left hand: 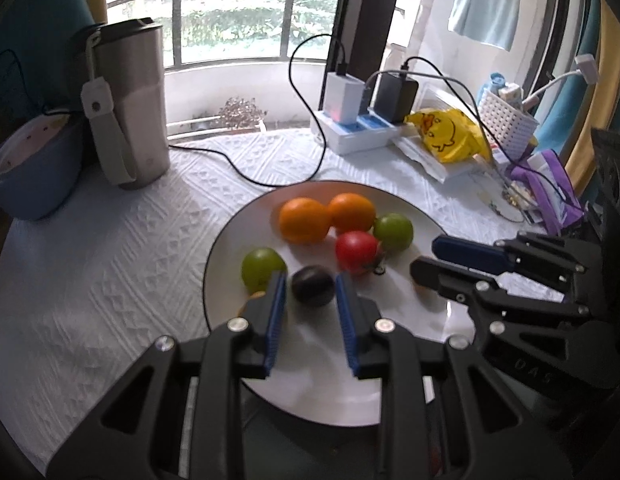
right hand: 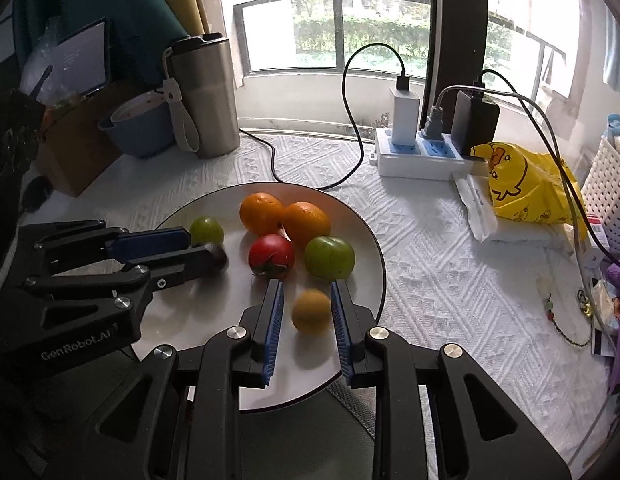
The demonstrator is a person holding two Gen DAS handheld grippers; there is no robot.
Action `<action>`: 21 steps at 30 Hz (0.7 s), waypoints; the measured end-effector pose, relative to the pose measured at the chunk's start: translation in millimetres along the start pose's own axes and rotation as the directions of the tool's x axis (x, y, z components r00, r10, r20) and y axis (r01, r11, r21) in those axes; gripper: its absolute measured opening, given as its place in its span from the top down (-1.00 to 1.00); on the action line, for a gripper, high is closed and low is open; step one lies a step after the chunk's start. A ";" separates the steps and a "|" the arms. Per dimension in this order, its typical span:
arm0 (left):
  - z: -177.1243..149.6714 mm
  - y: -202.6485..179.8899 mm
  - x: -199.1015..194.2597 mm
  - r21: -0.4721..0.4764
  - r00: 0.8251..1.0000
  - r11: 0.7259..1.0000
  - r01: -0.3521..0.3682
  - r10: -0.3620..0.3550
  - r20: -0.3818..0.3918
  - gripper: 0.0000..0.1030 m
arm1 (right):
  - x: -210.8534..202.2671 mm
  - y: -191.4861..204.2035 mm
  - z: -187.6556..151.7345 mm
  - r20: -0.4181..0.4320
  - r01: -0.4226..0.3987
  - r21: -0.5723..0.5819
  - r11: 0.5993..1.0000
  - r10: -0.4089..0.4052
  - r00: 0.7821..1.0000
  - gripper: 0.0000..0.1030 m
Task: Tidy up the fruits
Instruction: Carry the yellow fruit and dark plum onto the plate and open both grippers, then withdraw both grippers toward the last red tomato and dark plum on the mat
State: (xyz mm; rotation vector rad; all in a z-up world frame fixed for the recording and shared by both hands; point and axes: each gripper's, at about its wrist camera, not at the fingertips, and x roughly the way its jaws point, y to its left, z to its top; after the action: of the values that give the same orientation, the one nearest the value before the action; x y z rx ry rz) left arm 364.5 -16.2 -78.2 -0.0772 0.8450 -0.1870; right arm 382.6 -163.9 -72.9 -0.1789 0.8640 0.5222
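A white plate [left hand: 390, 392] [right hand: 177, 216] holds two oranges [left hand: 303, 220] [right hand: 261, 213], two green fruits [left hand: 262, 267] [right hand: 329, 257], a red tomato [left hand: 357, 251] [right hand: 271, 255], a dark plum [left hand: 312, 285] [right hand: 218, 256] and a small yellow-orange fruit [right hand: 310, 311]. My left gripper [left hand: 310, 286] is open with the plum between its fingertips, not pressed. My right gripper [right hand: 306, 304] is open around the small yellow-orange fruit, with gaps on both sides. Each gripper shows in the other's view, the right [left hand: 426, 258] and the left [right hand: 199, 246].
A steel tumbler [left hand: 129, 100] [right hand: 205, 92] and a blue bowl [left hand: 33, 168] [right hand: 137, 128] stand at the back left. A power strip with chargers and cables [left hand: 358, 128] [right hand: 418, 152], a yellow bag [left hand: 450, 132] [right hand: 522, 184] and a white basket [left hand: 506, 116] crowd the back right.
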 end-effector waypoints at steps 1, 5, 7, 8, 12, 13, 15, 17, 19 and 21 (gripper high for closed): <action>0.3 0.4 -0.7 -0.002 1.000 1.000 -0.001 0.001 0.001 0.43 | -0.7 0.0 0.1 0.000 0.006 0.002 1.000 -0.006 1.000 0.49; 0.2 2.0 -10.6 -0.019 1.000 1.000 0.006 -0.005 0.021 0.33 | -7.7 -0.1 -0.1 0.008 0.022 0.011 1.000 -0.022 1.000 0.47; -0.2 2.9 -18.4 -0.029 0.999 1.000 0.011 -0.010 0.037 0.17 | -13.9 0.9 0.0 0.017 0.027 0.014 1.000 -0.027 0.999 0.47; -0.3 3.7 -21.4 -0.034 0.999 0.999 0.015 -0.014 0.043 0.13 | -16.9 1.4 -0.1 0.021 0.029 0.017 0.999 -0.029 0.999 0.47; -2.4 2.9 -38.8 -0.041 0.997 0.999 0.017 -0.014 0.074 0.13 | -32.2 5.2 -1.3 0.042 0.035 0.021 0.999 -0.036 0.998 0.46; -3.2 2.1 -42.6 -0.040 0.997 0.999 0.019 -0.015 0.080 0.12 | -35.0 6.0 -1.9 0.045 0.036 0.023 0.999 -0.036 0.998 0.46; -5.7 0.1 -51.8 -0.036 0.995 0.999 0.018 -0.014 0.096 0.12 | -43.0 8.9 -3.3 0.055 0.038 0.022 0.999 -0.039 0.998 0.47; -9.0 -1.7 -61.8 -0.035 0.994 0.999 0.020 -0.016 0.112 0.12 | -51.4 12.5 -4.7 0.063 0.039 0.019 0.999 -0.041 0.997 0.46; -12.4 -2.4 -71.0 -0.035 0.992 0.999 0.021 -0.016 0.124 0.12 | -58.9 15.8 -6.1 0.072 0.043 0.016 0.999 -0.044 0.996 0.46; -15.9 -3.3 -79.7 -0.037 0.990 0.999 0.024 -0.018 0.137 0.11 | -66.5 18.4 -8.3 0.081 0.045 0.016 0.999 -0.046 0.996 0.46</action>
State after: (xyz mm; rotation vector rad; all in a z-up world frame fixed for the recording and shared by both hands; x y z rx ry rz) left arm 300.5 -3.8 -29.7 -0.1336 0.7119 -0.1831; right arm 332.2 -175.3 -26.4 -0.1627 0.7825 0.4774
